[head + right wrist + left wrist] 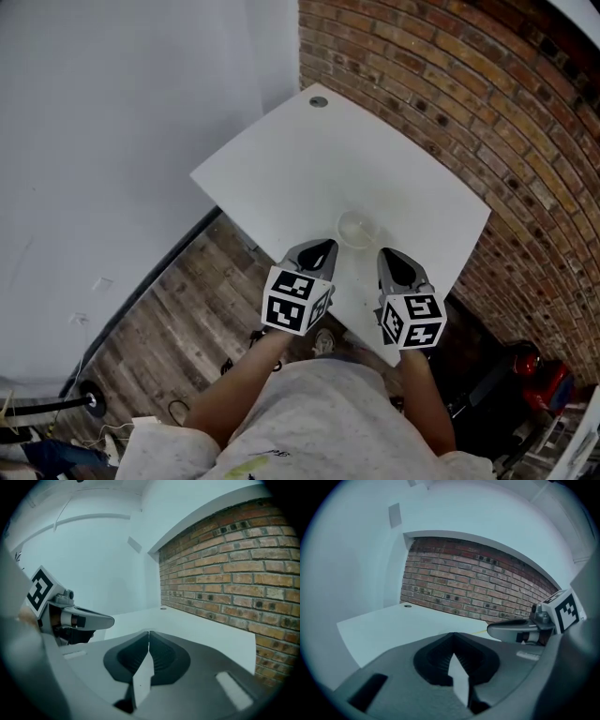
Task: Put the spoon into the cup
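Cup [357, 228], clear and round, stands on the white table [281, 169] just ahead of the two grippers, roughly between their tips and touching neither.

The left gripper [452, 637] has its jaws pressed together at the tips, with only a thin sliver of table showing lower down between them and nothing held. The right gripper [148, 634] is clenched the same way, tips meeting and empty.

From the head view, the left gripper [321, 247] and the right gripper [395, 258] sit side by side over the table's near edge, both pointing forward toward the cup. Their marker cubes [296, 300] [412, 321] face up toward the camera. Each gripper's own view catches the other close beside it.

Behind the cubes, the person's bare forearms [248, 375] reach forward from the body, nearly parallel.

A small round grommet [319, 101] sits at the table's far corner. A brick wall [469, 94] runs along the right, a white wall [122, 112] on the left, and wood flooring [178, 300] lies below.
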Available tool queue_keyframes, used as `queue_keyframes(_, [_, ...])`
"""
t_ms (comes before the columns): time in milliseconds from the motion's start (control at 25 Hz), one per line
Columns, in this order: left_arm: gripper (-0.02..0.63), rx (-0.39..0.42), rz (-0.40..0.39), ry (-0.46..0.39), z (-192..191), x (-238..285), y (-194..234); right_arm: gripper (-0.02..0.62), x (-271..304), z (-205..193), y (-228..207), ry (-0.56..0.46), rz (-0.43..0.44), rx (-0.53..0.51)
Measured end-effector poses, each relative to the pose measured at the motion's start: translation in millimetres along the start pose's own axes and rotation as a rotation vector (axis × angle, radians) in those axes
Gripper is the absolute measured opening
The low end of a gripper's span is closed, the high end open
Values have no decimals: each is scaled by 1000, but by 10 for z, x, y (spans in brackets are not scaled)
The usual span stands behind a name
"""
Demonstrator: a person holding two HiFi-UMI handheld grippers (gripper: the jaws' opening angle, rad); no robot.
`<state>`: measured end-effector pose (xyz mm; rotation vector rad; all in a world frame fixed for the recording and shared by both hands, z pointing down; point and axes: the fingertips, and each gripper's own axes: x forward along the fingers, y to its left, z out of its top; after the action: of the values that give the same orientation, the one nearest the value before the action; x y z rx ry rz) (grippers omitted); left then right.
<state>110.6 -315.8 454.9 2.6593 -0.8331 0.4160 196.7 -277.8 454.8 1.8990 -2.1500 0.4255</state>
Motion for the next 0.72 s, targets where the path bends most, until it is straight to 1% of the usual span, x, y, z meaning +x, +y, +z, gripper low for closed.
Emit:
queue_keyframes(480, [-12, -18, 38, 2, 7, 165, 115, 15, 322, -217, -71, 67, 43, 1])
queue_keyframes(720, [-12, -18, 50, -3, 53, 218, 149, 15, 407, -257, -105, 81, 52, 6])
